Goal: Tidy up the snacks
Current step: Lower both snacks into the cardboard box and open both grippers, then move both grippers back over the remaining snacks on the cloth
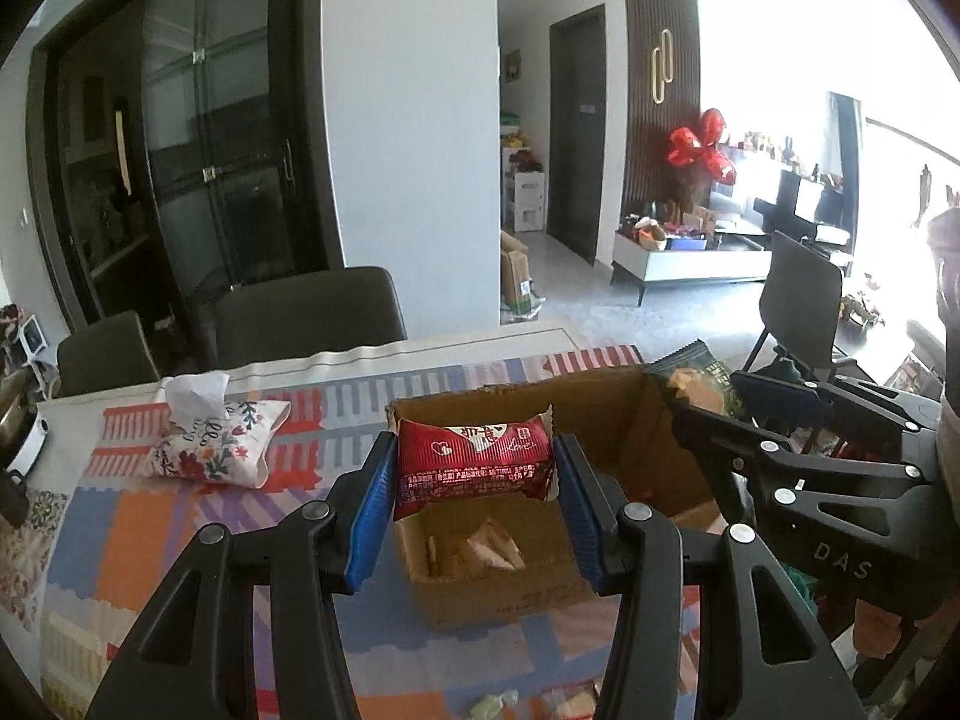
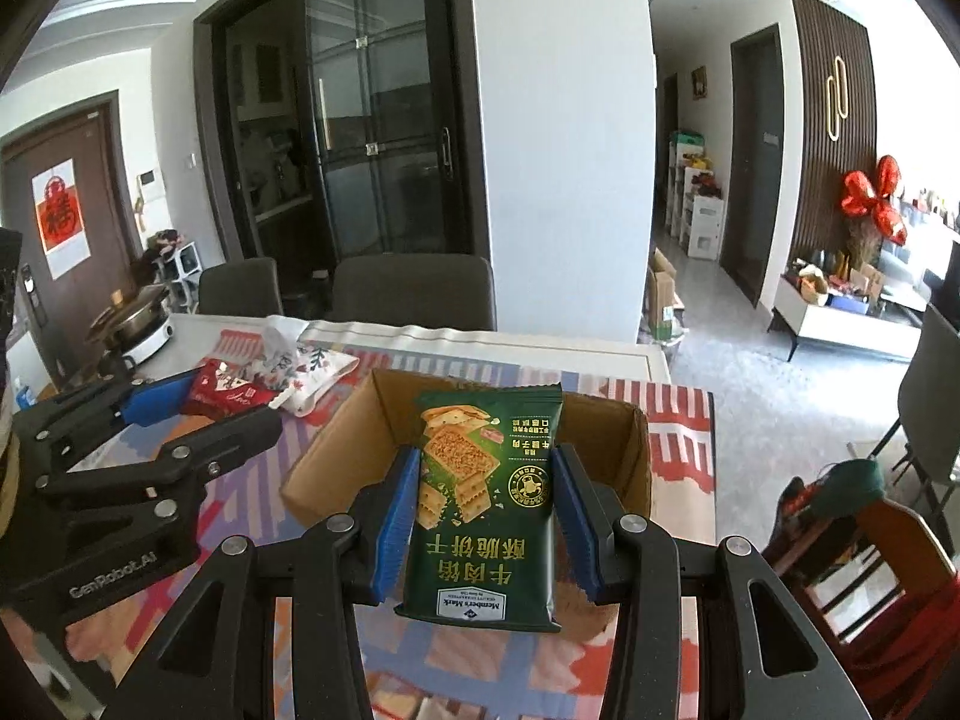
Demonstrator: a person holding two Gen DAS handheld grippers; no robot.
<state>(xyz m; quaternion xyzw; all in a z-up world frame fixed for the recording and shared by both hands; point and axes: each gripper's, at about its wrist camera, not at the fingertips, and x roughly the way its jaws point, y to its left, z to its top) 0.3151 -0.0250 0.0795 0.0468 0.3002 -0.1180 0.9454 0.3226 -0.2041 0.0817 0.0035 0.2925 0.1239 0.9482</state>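
Our left gripper (image 1: 474, 474) clamps a glossy, ribbed red snack packet (image 1: 474, 463) between 2 blue pads, held over the open corrugated cardboard box (image 1: 504, 594) on the patterned counter (image 1: 150, 516). Our right gripper (image 2: 486, 510) clamps a flat, rectangular green cracker packet (image 2: 486, 504) above the same box. A soft floral tissue pouch (image 1: 210, 450) lies toward the counter's far edge.

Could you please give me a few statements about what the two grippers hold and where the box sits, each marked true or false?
1. The left gripper grips a red snack packet. True.
2. The right gripper is empty. False: it grips a green cracker packet.
3. The cardboard box is closed. False: its top is open.
4. A floral tissue pouch lies on the tablecloth beside the box. True.
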